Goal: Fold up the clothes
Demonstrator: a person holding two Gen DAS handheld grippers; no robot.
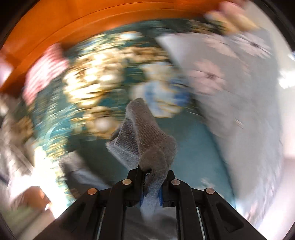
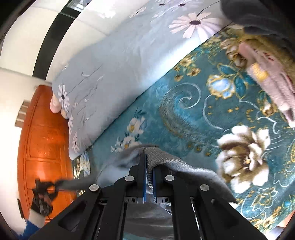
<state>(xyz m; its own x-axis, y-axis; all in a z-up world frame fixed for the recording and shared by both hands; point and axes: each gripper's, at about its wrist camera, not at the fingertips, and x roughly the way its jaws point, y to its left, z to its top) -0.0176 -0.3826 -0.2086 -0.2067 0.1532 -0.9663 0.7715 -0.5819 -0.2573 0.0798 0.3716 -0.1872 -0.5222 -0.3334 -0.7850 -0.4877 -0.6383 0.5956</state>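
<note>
A grey knitted garment [image 1: 147,136] hangs bunched from my left gripper [image 1: 152,180], whose fingers are shut on a fold of it; this view is heavily blurred. In the right wrist view my right gripper [image 2: 149,166] is shut on another edge of the same grey garment [image 2: 166,160], which drapes over the right finger and trails left toward the other gripper [image 2: 43,195], seen small at lower left holding a stretched grey strip. Both hold the garment above a teal floral blanket [image 2: 193,114].
A pale blue pillow with daisy print [image 2: 114,61] lies along the blanket's far side. An orange wooden headboard [image 2: 46,144] stands at left. A pink garment [image 2: 269,81] and a dark grey one [image 2: 258,16] lie at the upper right. A red striped cloth [image 1: 44,72] shows blurred.
</note>
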